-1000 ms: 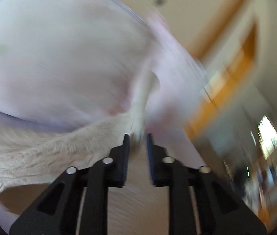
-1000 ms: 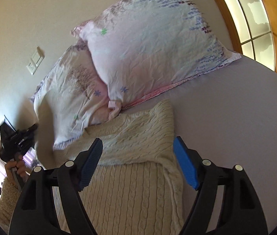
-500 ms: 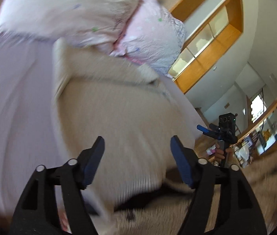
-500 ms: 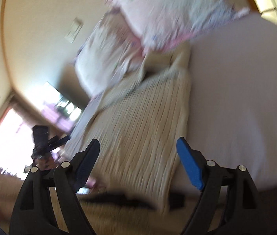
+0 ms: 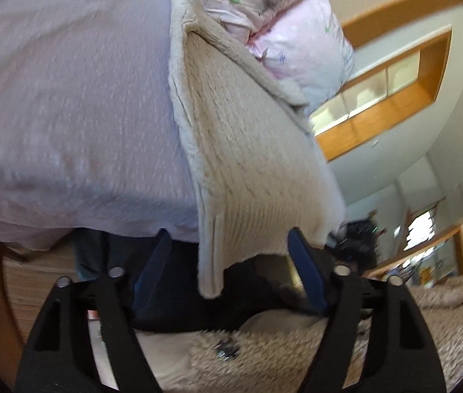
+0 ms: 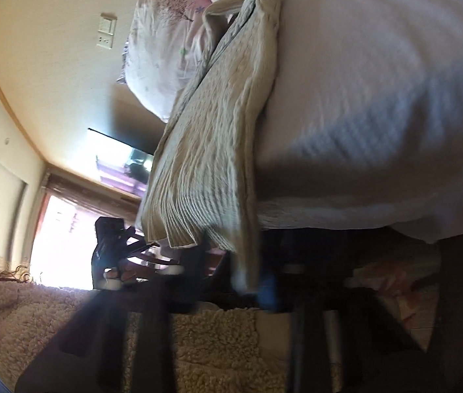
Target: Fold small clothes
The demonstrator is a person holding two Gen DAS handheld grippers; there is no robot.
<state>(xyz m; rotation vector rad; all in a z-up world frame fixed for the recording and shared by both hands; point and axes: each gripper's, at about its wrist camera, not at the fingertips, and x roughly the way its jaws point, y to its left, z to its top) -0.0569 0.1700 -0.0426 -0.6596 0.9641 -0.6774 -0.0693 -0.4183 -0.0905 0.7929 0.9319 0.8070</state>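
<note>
A cream cable-knit sweater [image 5: 248,150] lies along the bed, its sides folded in, its hem hanging over the near edge. My left gripper [image 5: 228,268] is open, its blue pads either side of the hanging hem corner, not touching it. In the right wrist view the sweater [image 6: 212,150] also hangs over the edge. My right gripper [image 6: 231,281] is motion-blurred at the hem; its jaws look spread around the lowest corner.
The bed has a pale lilac sheet [image 5: 67,104]. Two floral pillows [image 5: 297,32] lie at the sweater's far end. The person's fleece top [image 6: 67,321] and dark trousers [image 5: 231,301] are close below the grippers. A wooden window frame [image 5: 379,98] is behind.
The left gripper let go of the sleeve and opened. Both grippers pulled back from the pillow end to the bed's near edge, at the sweater's hem.
</note>
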